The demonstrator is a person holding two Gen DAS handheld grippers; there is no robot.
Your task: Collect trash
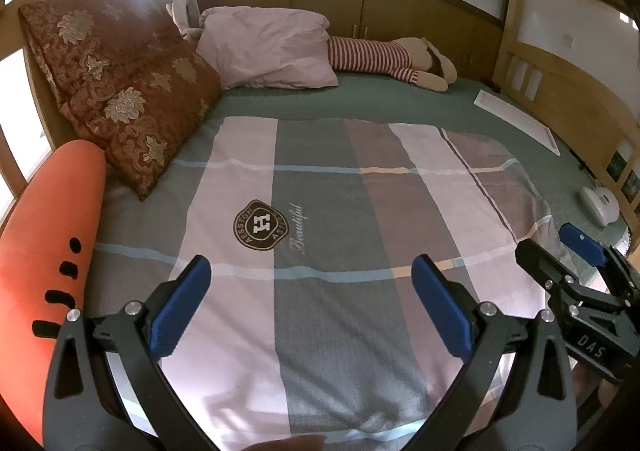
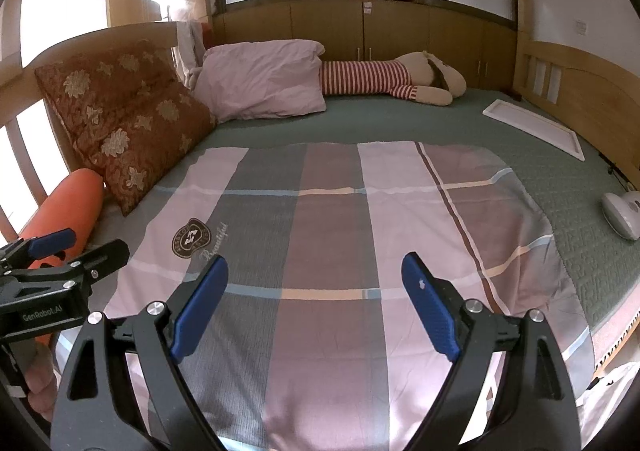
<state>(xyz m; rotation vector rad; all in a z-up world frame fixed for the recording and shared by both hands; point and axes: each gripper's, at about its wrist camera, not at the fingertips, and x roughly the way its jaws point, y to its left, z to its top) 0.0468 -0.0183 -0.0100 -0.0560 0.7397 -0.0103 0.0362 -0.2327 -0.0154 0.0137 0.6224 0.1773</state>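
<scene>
A wooden bed is filling both views, with a green sheet and a plaid blanket lying over it. A brown floral cushion, a pink pillow, a striped plush doll and an orange bolster are resting along its far and left edges. No trash is showing on it. The left tool and right tool are hovering above the blanket, both spread wide and gripping nothing.

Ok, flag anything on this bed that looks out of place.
Two things stand out: a flat white panel lying askew on the green sheet by the wooden side rail, and a white device nearer the bed's edge. No obvious trash shows.
</scene>
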